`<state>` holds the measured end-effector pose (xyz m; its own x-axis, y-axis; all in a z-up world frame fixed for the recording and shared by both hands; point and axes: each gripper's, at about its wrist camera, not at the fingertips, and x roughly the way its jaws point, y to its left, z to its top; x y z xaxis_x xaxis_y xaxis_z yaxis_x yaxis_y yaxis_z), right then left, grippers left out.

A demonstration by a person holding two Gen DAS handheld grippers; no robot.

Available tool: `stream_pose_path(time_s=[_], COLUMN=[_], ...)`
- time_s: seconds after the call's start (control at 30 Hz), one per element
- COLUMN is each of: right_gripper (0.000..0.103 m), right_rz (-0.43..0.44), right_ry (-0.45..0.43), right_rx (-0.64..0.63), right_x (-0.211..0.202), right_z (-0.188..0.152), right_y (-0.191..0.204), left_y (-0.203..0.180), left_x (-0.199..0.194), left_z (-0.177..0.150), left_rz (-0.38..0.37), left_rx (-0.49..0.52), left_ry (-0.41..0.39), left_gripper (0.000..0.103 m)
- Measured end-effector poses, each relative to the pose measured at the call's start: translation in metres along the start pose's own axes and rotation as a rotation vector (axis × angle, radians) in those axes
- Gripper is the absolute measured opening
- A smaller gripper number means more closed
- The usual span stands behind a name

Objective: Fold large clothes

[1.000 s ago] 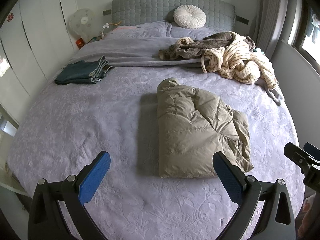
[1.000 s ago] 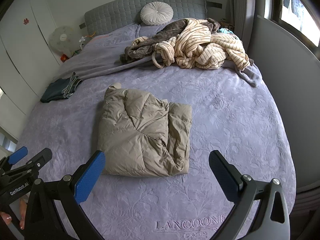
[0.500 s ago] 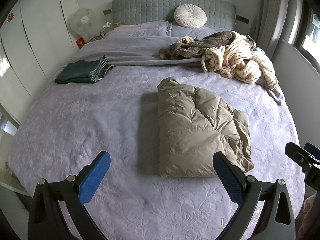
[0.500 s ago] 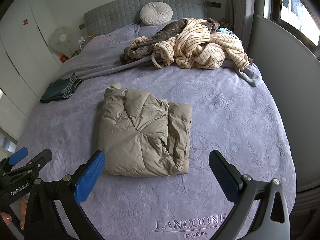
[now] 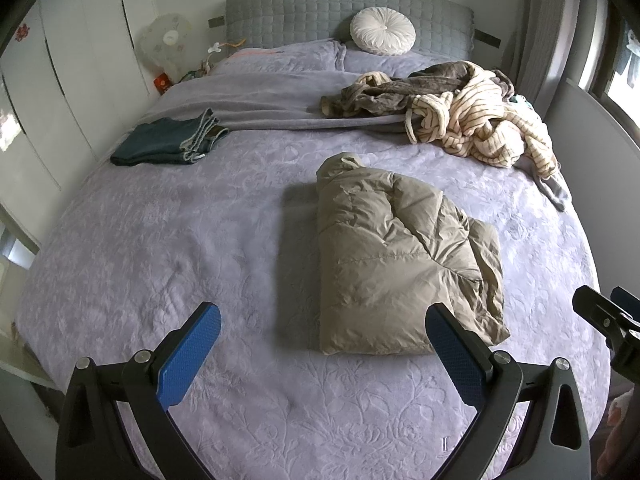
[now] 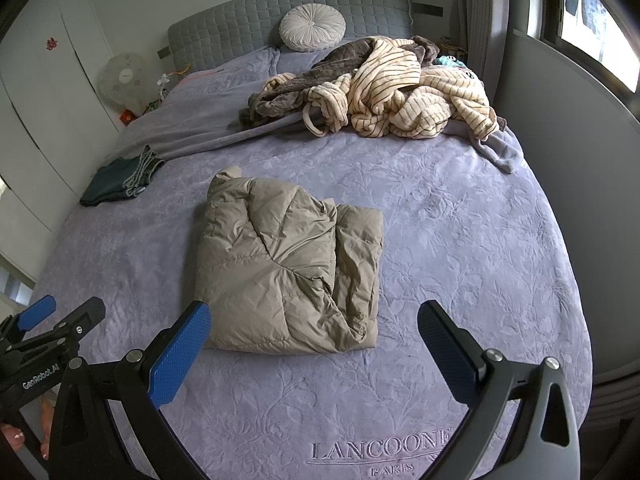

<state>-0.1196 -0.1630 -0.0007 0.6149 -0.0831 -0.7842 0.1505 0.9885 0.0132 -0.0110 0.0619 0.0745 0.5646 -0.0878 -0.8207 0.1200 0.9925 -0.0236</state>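
Observation:
A folded beige puffer jacket [image 5: 396,264] [image 6: 288,268] lies in a thick rectangle in the middle of the purple bedspread [image 5: 160,248] [image 6: 460,232]. My left gripper [image 5: 320,332] hovers open above the foot of the bed, just short of the jacket's near edge, with nothing between its blue pads. My right gripper [image 6: 312,332] is open too, held back from the jacket's near right corner and empty. Each gripper shows at the edge of the other's view.
A heap of striped cream and brown robes [image 5: 460,120] [image 6: 380,96] lies at the back right. Folded dark jeans [image 5: 168,144] [image 6: 120,180] rest at the back left. A round white cushion [image 5: 382,36] leans on the grey headboard. A fan [image 5: 164,48] stands left; a grey wall runs along the right.
Both views have shifted very slightly; the jacket and other clothes have not moved, and both grippers stay open.

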Motion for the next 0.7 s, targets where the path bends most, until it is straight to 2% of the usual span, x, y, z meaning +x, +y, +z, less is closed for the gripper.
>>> stream_pose_path(time_s=[0.7], right_gripper=[0.103], right_rz=[-0.002], right_ry=[0.001], right_rx=[0.000], right_x=[0.0000], right_z=[-0.0006], right_y=[0.0016], left_y=[0.0004], left_x=[0.0012], left_z=[0.0001], left_rz=[0.003], left_rx=[0.003], left_ry=[0.000], left_gripper=[0.102])
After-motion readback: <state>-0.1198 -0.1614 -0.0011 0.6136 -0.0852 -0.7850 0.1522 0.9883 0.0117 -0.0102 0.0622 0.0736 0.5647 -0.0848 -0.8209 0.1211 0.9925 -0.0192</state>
